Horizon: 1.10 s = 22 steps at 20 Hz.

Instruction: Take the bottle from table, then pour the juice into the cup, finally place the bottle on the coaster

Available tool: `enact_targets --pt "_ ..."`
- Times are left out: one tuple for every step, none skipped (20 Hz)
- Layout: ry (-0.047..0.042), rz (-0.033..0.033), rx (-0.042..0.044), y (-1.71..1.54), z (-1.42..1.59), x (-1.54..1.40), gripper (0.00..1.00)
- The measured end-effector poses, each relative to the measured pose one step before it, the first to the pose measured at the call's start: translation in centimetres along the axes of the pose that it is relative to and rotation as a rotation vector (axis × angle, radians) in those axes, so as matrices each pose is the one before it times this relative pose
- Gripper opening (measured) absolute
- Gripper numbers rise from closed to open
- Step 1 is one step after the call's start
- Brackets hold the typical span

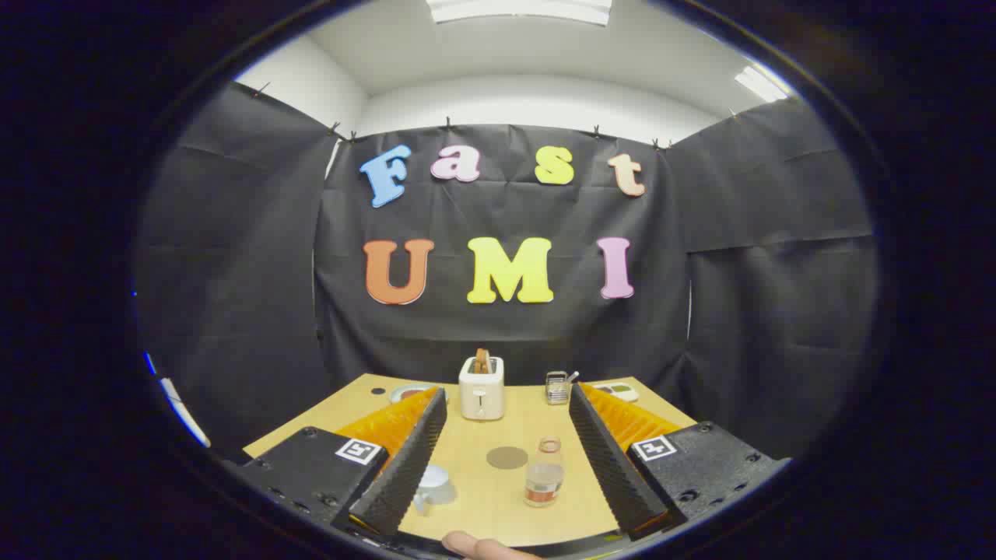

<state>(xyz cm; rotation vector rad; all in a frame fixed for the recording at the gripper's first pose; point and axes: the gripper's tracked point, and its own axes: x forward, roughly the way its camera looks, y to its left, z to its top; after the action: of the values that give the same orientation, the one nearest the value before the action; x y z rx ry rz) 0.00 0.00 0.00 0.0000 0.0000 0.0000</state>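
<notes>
A small clear bottle (545,473) with a reddish cap and label band stands upright on the wooden table (482,498), between my fingers and nearer the right one. A pale cup (434,486) with a handle sits close to the left finger. A round brown coaster (506,457) lies flat just beyond the two, midway between the fingers. My gripper (506,447) is open wide and above the table, with nothing held between its fingers.
A white toaster (482,387) with a slice in it stands at the back middle of the table. A small metal rack (557,387) is right of it, with a plate (410,393) back left and a flat tray (618,390) back right. A fingertip (482,546) shows close under the gripper.
</notes>
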Motion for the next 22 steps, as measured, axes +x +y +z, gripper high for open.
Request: enact_targets --pt "-0.00029 -0.00136 0.0038 0.14 -0.084 -0.281 1.0" --pt "0.00514 -0.00048 0.00317 0.048 -0.227 -0.233 1.0" --pt "0.0046 0.00414 0.0036 0.305 -0.302 -0.239 1.0" --pt "0.0022 0.00392 0.00555 0.136 -0.022 -0.33 1.0" --pt "-0.0018 0.00101 0.00084 0.031 0.124 -0.319 1.0" --pt "-0.00465 -0.00393 -0.0051 -0.062 0.243 -0.281 1.0" --pt "-0.00797 -0.00796 -0.00727 -0.217 0.222 -0.221 1.0" --pt "-0.00812 -0.01026 -0.00742 -0.272 0.269 -0.278 1.0" --pt "-0.00969 -0.0048 -0.0061 -0.064 0.293 -0.214 1.0" --pt "-0.00735 -0.00139 -0.00357 0.057 0.366 -0.212 1.0" --pt "-0.00484 -0.00147 0.00049 0.03 0.103 -0.198 1.0" --pt "-0.00431 0.00315 -0.00114 0.038 0.123 -0.269 1.0" --pt "-0.00407 0.00471 -0.00262 0.221 0.07 -0.326 1.0" --pt "-0.00026 0.00296 -0.00663 0.107 0.008 -0.192 1.0" --pt "-0.00006 0.00091 -0.00631 0.031 -0.14 -0.145 1.0" --pt "0.00263 -0.00094 -0.00409 0.035 -0.109 -0.139 1.0" --pt "0.00264 0.0012 -0.00319 0.06 -0.207 -0.084 1.0" --pt "0.00517 -0.00236 -0.001 0.037 -0.129 -0.029 1.0" --pt "0.00638 -0.00198 0.00038 -0.045 -0.301 -0.129 1.0" --pt "0.00247 0.00261 0.00376 0.062 -0.131 -0.135 1.0" --pt "0.00354 0.00141 0.00443 -0.01 -0.082 0.023 1.0" --pt "0.00285 0.00025 0.00281 -0.033 -0.077 0.026 1.0"
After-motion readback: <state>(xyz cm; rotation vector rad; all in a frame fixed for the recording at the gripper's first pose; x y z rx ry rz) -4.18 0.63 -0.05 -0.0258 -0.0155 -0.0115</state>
